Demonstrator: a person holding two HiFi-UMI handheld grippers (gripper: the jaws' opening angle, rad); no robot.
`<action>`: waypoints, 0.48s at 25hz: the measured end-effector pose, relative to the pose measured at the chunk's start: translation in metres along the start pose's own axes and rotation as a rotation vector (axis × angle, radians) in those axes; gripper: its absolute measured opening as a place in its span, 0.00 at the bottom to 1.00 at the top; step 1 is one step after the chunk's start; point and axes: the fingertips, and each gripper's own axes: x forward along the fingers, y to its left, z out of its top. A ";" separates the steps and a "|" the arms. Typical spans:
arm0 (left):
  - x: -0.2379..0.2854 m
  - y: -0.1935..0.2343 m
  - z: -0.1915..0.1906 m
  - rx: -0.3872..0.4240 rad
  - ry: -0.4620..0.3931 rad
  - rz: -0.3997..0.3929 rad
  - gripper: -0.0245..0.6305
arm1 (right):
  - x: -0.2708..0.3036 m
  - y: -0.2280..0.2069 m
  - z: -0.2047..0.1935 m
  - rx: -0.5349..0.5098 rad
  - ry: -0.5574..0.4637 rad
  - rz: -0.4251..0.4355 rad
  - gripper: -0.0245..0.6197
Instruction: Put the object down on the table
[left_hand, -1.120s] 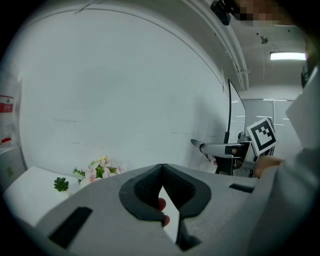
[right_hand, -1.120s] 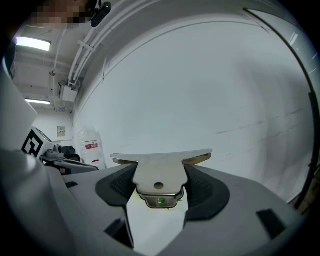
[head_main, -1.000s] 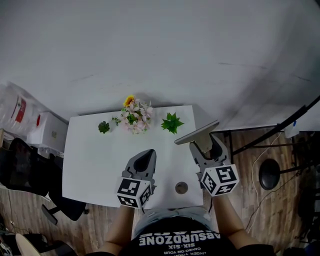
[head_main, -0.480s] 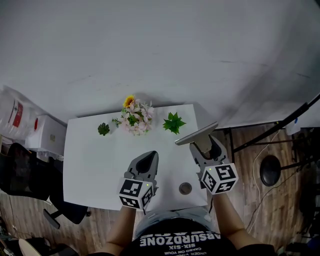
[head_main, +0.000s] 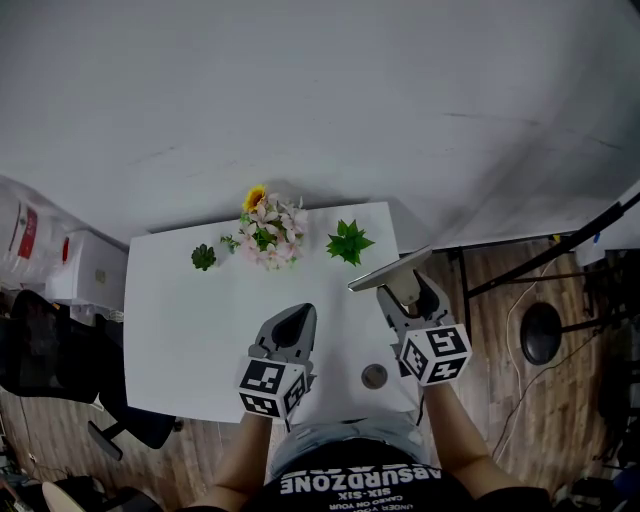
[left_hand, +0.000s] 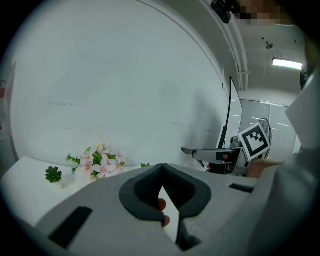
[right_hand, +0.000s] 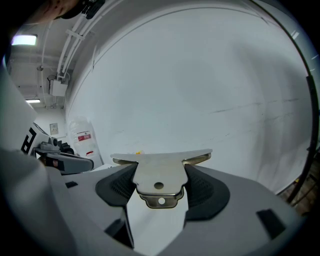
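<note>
A flat T-shaped metal piece (head_main: 391, 271) with a wide blade and a short tab with two holes (right_hand: 160, 172) is clamped in my right gripper (head_main: 405, 292), which is shut on the tab (right_hand: 160, 189). It hangs level, above the right edge of the white table (head_main: 180, 330). My left gripper (head_main: 292, 322) hovers over the table's front middle, shut with nothing in it (left_hand: 161, 170). In the left gripper view the metal piece (left_hand: 200, 151) shows off to the right.
At the back of the table stand a bunch of pink flowers (head_main: 268, 232), a small succulent (head_main: 204, 257) and a spiky green plant (head_main: 348, 243). A small round object (head_main: 374, 376) lies near the front edge. A black chair (head_main: 40, 350) is to the left, a stand base (head_main: 540, 340) to the right.
Both grippers have kept almost the same place and hold. The head view has drifted slightly, so the table sits a little further left in the picture.
</note>
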 end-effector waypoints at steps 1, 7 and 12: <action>0.001 0.001 -0.002 -0.003 0.005 0.000 0.04 | 0.002 -0.001 -0.002 0.001 0.007 -0.001 0.48; 0.007 0.005 -0.006 -0.010 0.016 0.002 0.04 | 0.013 -0.006 -0.015 0.001 0.041 -0.002 0.48; 0.010 0.009 -0.010 -0.014 0.027 0.007 0.04 | 0.021 -0.008 -0.025 0.008 0.065 -0.003 0.48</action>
